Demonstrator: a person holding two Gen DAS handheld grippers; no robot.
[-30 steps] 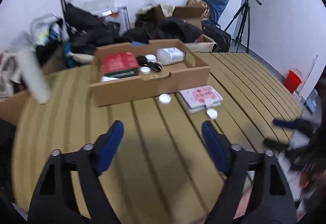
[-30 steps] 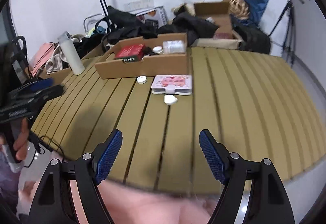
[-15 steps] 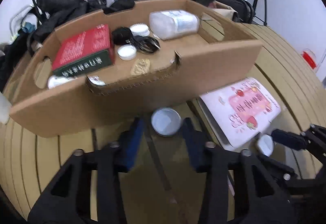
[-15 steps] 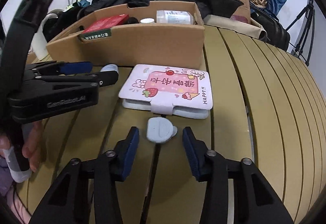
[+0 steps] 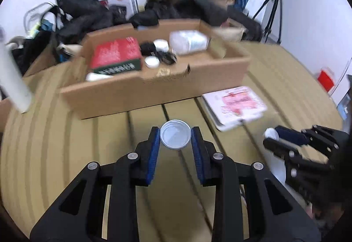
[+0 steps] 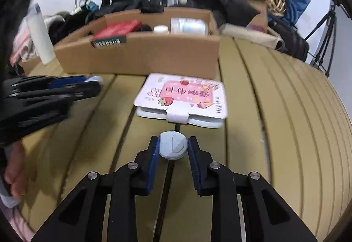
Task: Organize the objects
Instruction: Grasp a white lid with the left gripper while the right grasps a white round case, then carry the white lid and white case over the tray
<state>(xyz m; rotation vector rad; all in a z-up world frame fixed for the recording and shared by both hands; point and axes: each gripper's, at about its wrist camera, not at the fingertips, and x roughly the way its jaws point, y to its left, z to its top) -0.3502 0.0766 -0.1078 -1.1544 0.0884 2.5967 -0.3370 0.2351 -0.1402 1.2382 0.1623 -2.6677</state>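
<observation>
Presently, both tools point downward at a slatted wooden table point(image 5: 286, 70), each tilted steeply toward the boards. Low in the centre of the left wrist view, the left gripper point(image 5: 175, 139) has just been closing and now clamps a round white lid point(image 5: 175, 137) between its blue pads, one pad against each side of the rim; the lid sits just in front of a cardboard tray point(image 5: 154, 90) that spans the middle of the frame. Low in the centre of the right wrist view, the right gripper point(image 6: 173, 147) has likewise just been closing and now pinches a small pale rounded case point(image 6: 173, 147), its pads pressed to the case's left and right edges. Just beyond it lies a pink-and-white notebook point(image 6: 184, 96) flat on the slats, in front of the tray's right half. Inside the tray rest a red box point(image 5: 115, 56), a clear plastic bottle point(image 5: 189, 41) lying on its side and small white jars point(image 5: 152, 62). At the left edge of the right wrist view, part of a hand point(image 6: 13, 176) grips the other tool, blurred.
</observation>
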